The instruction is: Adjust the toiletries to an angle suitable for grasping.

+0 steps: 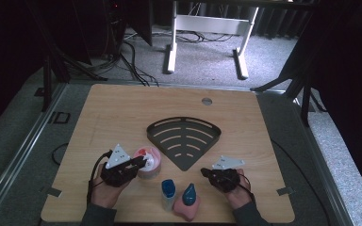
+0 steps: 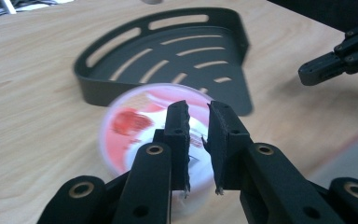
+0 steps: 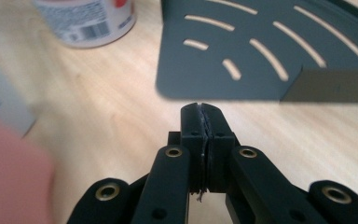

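High view: left gripper at the near left side of the tub, jaws touching or nearly so; tub upright, just left of the rack. Right gripper well apart, idle by the rack's tip.

Left gripper view: jaws slightly spread above the tub lid; whether they touch it, cannot tell.

Right gripper view: jaws pressed together, empty, aimed at the rack.

The cup is showing pink and white with a red picture on its lid. The rack is looking dark grey with light stripes of slots. The table is showing pale wood grain. Both grippers are looking black.
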Action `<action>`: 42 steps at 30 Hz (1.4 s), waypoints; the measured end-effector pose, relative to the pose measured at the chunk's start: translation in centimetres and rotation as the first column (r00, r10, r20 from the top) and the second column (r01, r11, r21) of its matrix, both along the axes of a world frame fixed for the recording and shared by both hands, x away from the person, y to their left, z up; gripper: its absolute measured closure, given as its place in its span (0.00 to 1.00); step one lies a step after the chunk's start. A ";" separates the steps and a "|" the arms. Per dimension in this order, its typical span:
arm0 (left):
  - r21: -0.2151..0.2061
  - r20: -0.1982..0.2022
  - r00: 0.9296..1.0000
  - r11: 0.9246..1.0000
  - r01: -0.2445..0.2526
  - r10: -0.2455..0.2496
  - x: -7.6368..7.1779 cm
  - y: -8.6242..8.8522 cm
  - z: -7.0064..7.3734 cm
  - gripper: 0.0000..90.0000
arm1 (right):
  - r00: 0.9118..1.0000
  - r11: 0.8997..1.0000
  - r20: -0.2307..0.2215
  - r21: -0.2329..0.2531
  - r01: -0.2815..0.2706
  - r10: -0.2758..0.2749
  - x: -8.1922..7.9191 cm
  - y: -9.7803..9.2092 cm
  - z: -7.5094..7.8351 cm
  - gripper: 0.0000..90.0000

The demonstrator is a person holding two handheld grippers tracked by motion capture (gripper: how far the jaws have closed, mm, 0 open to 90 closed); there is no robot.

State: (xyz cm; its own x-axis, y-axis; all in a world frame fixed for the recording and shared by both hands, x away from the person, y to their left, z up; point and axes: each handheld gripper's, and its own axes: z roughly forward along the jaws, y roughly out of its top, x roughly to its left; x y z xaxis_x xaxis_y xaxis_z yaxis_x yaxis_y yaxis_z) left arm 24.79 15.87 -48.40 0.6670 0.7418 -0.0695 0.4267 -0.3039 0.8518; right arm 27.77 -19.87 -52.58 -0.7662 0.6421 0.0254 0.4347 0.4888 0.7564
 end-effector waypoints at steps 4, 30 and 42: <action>-0.002 -0.010 0.999 0.999 0.042 -0.042 -1.4 -0.6 -0.2 0.88 | 1.000 1.000 -0.013 0.016 0.000 0.000 -2.0 -1.0 -0.1 0.98; 0.055 -0.093 0.971 0.973 0.226 -0.220 -5.2 -3.8 -2.6 0.99 | 0.985 0.985 0.024 0.029 -0.169 0.168 -10.4 -0.4 0.3 0.99; 0.060 -0.109 0.963 0.966 0.252 -0.245 -5.6 -4.8 -3.0 0.99 | 0.979 0.979 0.013 0.024 -0.203 0.202 -11.0 0.3 0.1 0.99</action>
State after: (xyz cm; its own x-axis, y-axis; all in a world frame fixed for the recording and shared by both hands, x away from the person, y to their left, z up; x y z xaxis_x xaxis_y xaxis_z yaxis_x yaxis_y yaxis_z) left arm 19.20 11.06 -51.44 0.8236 0.5588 -0.0972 0.4113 -0.4704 0.7808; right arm 16.76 -19.53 -52.51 -0.8807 0.4728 0.0305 0.3205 0.5470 0.7733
